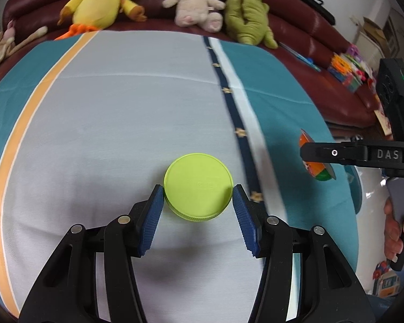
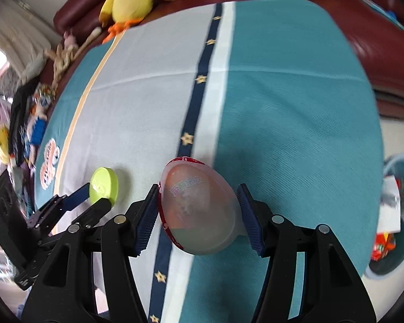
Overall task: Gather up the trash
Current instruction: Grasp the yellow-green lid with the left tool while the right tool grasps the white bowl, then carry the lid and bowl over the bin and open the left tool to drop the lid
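In the left wrist view we are gripping a lime-green lid (image 1: 198, 185) with our left gripper (image 1: 198, 197), at the lower middle of the frame. Its two blue pads (image 1: 150, 220) are pressing against the lid's opposite edges, so the jaws are clamped on it. The lid is casting a soft shadow on the pale grey band of the striped cloth (image 1: 107, 107) beneath it.

In the right wrist view our right gripper (image 2: 199, 204) is holding a translucent egg-shaped capsule (image 2: 199, 207) with a red rim, low in the centre of the frame. Both blue pads are sitting against the capsule's sides, so these jaws are clamped on it as well. The same capsule is showing at the right edge of the left wrist view, partly hidden behind the black finger of the right gripper (image 1: 316, 167), with a hand (image 1: 396, 231) wrapping the handle below it.

The lid and the left gripper (image 2: 99, 196) are appearing at the lower left of the right wrist view. At that view's right edge a round bin (image 2: 374, 269) with a pale rim is holding colourful scraps.

Along the top of both frames, a yellow plush duck (image 1: 99, 2), a pale plush toy (image 1: 194, 8) and a green plush toy (image 1: 245, 13) are lying on a dark red sofa (image 1: 309, 27).
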### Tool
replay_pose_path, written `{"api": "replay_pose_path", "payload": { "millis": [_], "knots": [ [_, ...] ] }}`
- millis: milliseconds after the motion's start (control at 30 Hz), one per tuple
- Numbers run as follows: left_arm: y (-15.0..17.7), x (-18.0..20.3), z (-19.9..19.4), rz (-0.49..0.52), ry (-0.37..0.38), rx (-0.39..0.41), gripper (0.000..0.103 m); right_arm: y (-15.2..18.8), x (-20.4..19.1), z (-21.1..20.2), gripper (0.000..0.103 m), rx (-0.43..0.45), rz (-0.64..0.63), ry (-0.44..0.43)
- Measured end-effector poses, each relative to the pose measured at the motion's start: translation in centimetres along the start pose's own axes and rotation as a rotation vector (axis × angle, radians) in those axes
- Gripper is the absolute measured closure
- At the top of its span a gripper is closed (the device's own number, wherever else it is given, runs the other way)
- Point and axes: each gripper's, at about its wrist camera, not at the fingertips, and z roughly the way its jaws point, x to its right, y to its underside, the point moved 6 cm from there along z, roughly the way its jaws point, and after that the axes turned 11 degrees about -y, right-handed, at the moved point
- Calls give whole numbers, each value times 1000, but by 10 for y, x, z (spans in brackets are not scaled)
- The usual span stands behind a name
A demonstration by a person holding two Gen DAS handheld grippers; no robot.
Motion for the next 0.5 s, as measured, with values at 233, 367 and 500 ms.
{"api": "replay_pose_path", "payload": {
  "millis": [233, 367, 500],
  "knots": [
    [-4, 60, -10, 98, 35, 19, 49, 22, 37, -48, 48, 78, 77, 3],
    [-5, 99, -16, 161, 52, 33, 49, 36, 67, -81, 48, 138, 134, 0],
    [-5, 134, -19, 217, 69, 40, 49, 49, 95, -109, 48, 187, 187, -8]
  ]
}}
